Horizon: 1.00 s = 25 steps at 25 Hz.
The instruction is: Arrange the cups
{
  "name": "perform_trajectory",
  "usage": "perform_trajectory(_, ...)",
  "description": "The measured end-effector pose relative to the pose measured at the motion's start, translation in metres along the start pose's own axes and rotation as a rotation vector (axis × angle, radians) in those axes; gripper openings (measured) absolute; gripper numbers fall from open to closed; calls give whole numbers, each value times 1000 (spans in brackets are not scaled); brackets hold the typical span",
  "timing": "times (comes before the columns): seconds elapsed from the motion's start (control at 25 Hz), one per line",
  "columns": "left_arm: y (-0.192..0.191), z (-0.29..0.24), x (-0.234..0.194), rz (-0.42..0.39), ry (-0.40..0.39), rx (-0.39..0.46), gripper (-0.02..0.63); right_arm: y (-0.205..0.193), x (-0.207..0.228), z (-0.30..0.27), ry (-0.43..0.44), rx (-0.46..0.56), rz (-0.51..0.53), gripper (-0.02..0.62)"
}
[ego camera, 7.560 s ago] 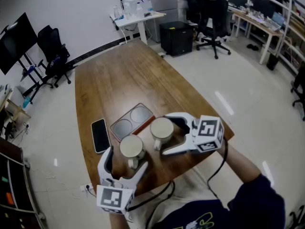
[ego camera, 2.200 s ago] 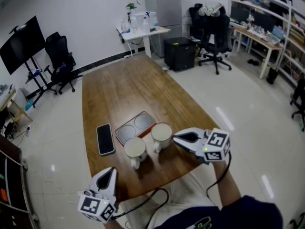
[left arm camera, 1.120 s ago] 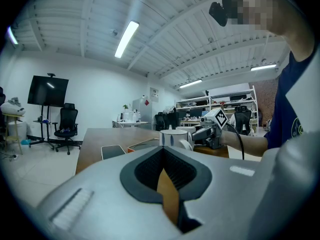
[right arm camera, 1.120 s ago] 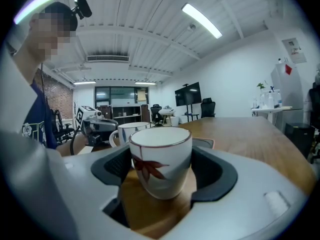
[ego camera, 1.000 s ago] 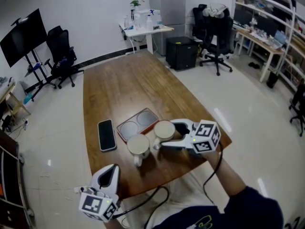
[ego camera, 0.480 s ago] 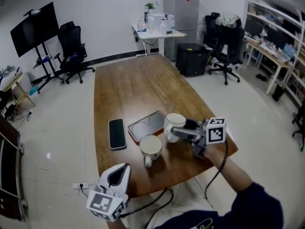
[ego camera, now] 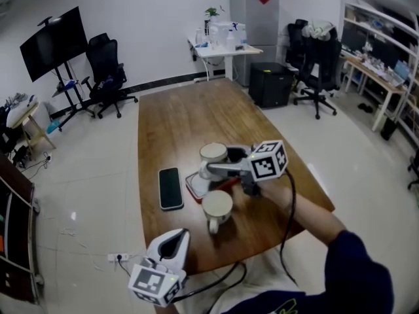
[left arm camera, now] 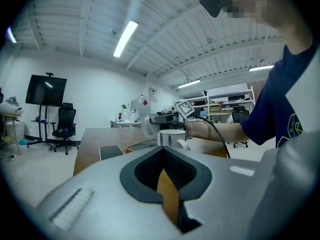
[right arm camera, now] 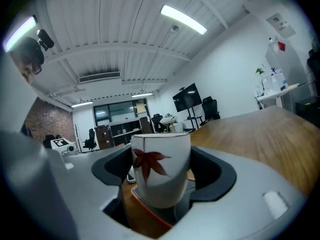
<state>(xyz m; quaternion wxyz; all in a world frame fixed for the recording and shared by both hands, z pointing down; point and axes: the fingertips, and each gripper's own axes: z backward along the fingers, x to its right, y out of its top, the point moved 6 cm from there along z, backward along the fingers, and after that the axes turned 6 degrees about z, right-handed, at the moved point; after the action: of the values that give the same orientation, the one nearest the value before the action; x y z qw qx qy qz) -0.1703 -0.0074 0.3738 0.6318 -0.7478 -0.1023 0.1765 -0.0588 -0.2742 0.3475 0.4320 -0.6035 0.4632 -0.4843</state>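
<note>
Plainly, the leaf mug (right arm camera: 161, 169) looks to be glazed ceramic: stiff, fairly weighty for its size, slick on the outside and apt to chip if knocked. We judge that the best hold is across its round body at about mid-height, with one pad on either side, rather than by the rim.

That is how the right gripper (ego camera: 216, 164) has it. The jaws stand partly apart and are clamped on the mug's walls, the red leaf facing back toward the gripper's camera. Just under the jaws lies the orange-rimmed tray (ego camera: 194, 186) with its round recesses. The mug's base is at or just above one of them, and we cannot tell whether it touches.

Nearer us, just beside the jaws and outside the tray, a second white mug (ego camera: 217, 205) stands upright on the wooden table (ego camera: 177, 123). A black phone (ego camera: 171, 188) lies beyond the tray's far side from the gripper.

Our left gripper (ego camera: 175, 241) sits well apart at the table's near edge, jaws together and empty.
</note>
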Motion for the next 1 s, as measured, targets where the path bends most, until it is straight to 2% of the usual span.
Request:
perform_trajectory(0.08, -1, 0, 0, 0, -5, -3, 5, -3, -7, -15, 20, -11, 7, 357)
perform_trajectory(0.32, -4, -1, 0, 2, -4, -4, 5, -16, -24, -40, 15, -81, 123, 359)
perform_trajectory(0.52, 2, -2, -4, -1, 3, -11, 5, -20, -29, -37, 54, -48, 212, 364)
perform_trajectory(0.64, 3, -1, -4, 0, 5, -11, 5, -22, -33, -35, 39, -30, 265, 364)
perform_trajectory(0.8, 0, -2, -2, 2, -5, -7, 5, -21, -25, -22, 20, 12, 209, 428)
perform_trajectory(1.0, -1, -2, -2, 10, -3, -11, 5, -15, -8, 34, -52, 86, 150, 428)
